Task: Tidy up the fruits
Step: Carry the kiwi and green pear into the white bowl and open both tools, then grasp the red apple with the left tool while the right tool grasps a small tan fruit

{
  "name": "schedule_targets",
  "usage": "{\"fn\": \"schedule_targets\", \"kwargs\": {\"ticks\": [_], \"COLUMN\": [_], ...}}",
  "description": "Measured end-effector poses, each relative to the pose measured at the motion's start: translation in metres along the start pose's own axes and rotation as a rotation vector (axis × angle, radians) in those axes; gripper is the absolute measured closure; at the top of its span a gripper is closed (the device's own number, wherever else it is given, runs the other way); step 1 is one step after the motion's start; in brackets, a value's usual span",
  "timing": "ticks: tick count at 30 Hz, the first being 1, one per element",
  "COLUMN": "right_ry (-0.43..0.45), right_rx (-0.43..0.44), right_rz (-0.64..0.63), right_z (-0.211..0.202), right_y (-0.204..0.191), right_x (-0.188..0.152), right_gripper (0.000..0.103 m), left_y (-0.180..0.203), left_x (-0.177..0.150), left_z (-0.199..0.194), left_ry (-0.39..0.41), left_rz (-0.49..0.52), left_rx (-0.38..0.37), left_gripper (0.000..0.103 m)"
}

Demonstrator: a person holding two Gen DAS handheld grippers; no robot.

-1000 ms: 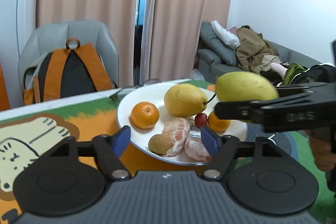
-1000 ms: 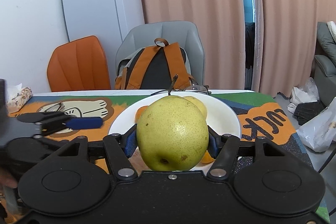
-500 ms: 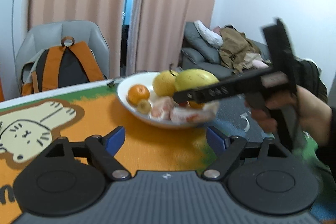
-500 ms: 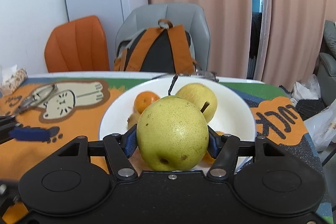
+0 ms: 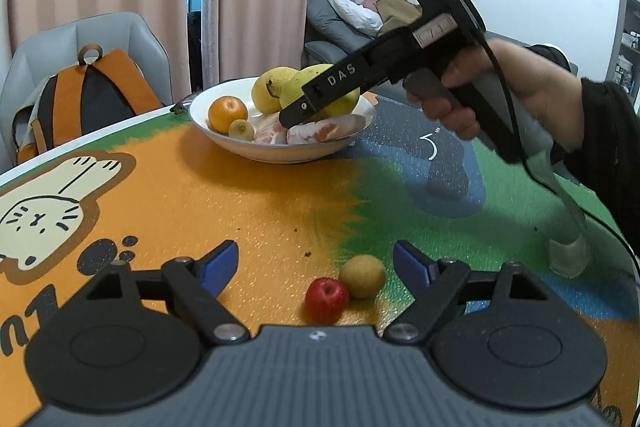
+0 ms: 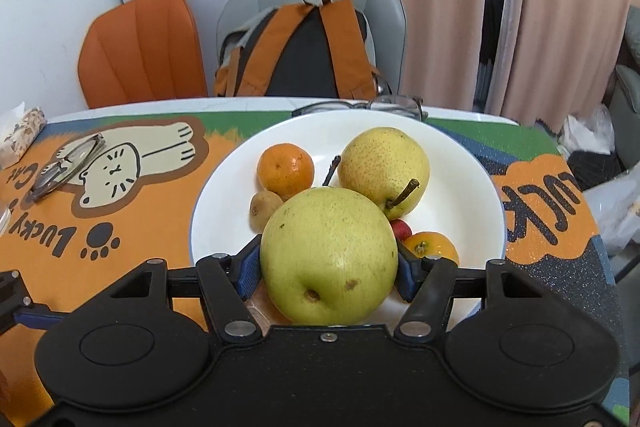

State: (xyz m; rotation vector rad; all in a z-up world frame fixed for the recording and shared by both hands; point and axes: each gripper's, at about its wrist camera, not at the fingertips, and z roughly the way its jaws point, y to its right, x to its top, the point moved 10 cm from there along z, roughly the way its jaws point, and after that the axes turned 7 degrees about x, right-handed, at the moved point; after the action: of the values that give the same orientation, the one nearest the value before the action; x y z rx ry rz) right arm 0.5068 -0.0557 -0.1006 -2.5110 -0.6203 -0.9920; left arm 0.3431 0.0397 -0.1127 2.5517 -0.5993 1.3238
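Observation:
My right gripper (image 6: pixel 328 267) is shut on a big green pear (image 6: pixel 330 255) and holds it low over the white plate (image 6: pixel 472 179). The plate holds a yellow pear (image 6: pixel 382 169), a tangerine (image 6: pixel 285 169), a kiwi (image 6: pixel 264 209), a small red fruit (image 6: pixel 401 229), another tangerine (image 6: pixel 434 247) and peeled segments (image 5: pixel 316 133). My left gripper (image 5: pixel 316 265) is open, low over the table mat. A small red fruit (image 5: pixel 326 299) and a brownish-yellow fruit (image 5: pixel 363 275) lie on the mat between its fingers. The right gripper (image 5: pixel 296 113) also shows over the plate (image 5: pixel 280 151).
Glasses (image 6: pixel 66 163) lie on the cat print at the left, another pair (image 6: pixel 384 105) behind the plate. A tissue pack (image 6: pixel 22 129) sits at the far left. A grey chair with an orange backpack (image 6: pixel 304 55) and an orange chair (image 6: pixel 140 47) stand behind the table.
My left gripper has pulled back from the plate and dropped low over the two loose fruits. My right gripper has carried the green pear forward and down over the plate.

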Motion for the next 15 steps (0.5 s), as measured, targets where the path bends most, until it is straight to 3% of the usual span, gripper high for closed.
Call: {"fn": "schedule_targets", "kwargs": {"ticks": [11, 15], "right_ry": [-0.085, -0.08], "right_rx": [-0.02, -0.023], "right_rz": [0.016, 0.014], "right_z": [0.003, -0.003], "right_y": [0.0, 0.001], "right_x": [0.004, 0.008], "right_gripper": [0.042, 0.027], "left_y": [0.004, 0.008], "left_x": [-0.01, -0.011], "left_z": [0.0, -0.001], "left_ry": [-0.031, -0.026], "left_rz": [0.015, 0.026], "left_rx": [-0.054, -0.071], "left_gripper": [0.02, 0.02]}}
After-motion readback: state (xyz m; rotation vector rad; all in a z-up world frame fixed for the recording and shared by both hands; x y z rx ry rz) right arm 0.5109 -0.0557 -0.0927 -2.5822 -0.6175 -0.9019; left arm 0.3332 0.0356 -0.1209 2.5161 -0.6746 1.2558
